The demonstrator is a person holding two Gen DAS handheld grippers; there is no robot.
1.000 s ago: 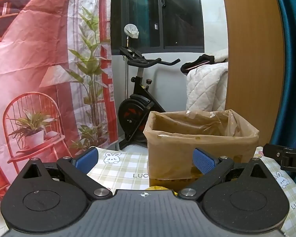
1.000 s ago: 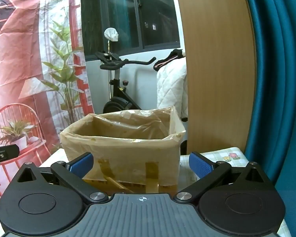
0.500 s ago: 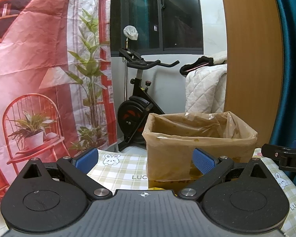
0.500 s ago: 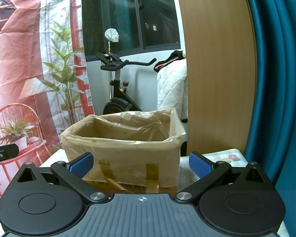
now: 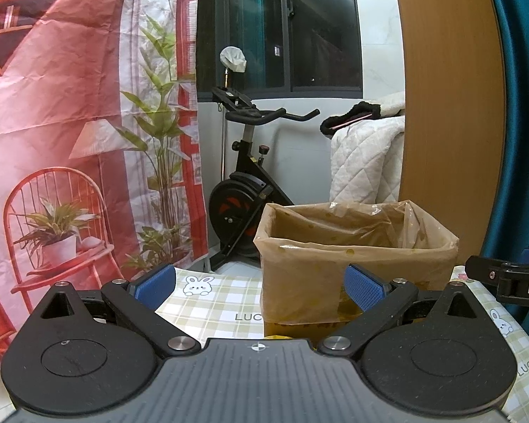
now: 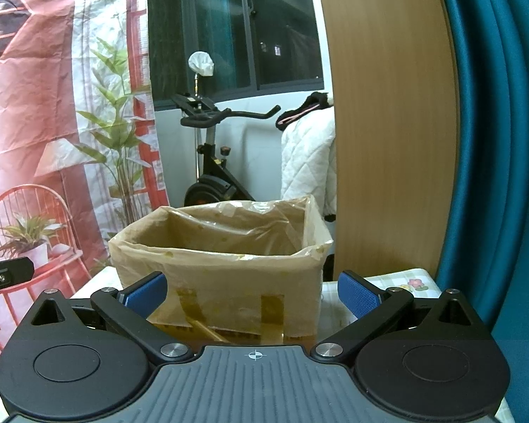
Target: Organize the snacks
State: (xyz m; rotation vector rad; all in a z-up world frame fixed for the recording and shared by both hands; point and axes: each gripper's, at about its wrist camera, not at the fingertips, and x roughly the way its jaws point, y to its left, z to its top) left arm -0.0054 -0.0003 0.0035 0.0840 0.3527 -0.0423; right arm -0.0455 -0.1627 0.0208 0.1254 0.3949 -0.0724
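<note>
A cardboard box lined with a tan plastic bag point(image 5: 356, 264) stands on the checked tablecloth point(image 5: 222, 303); it also shows in the right wrist view point(image 6: 225, 275). Its inside bottom is hidden. No snacks are in sight. My left gripper point(image 5: 259, 283) is open and empty, just short of the box's left front. My right gripper point(image 6: 252, 289) is open and empty, facing the box's front wall. The right gripper's edge shows at the far right of the left wrist view point(image 5: 504, 278).
A wooden panel point(image 6: 388, 123) and teal curtain point(image 6: 493, 141) stand to the right behind the table. An exercise bike point(image 5: 243, 183), a white quilt point(image 5: 366, 162) and a red printed backdrop point(image 5: 70, 123) are beyond the table's far edge.
Both grippers have stayed open; the views shift only slightly, with the box sitting a touch lower in the left wrist view.
</note>
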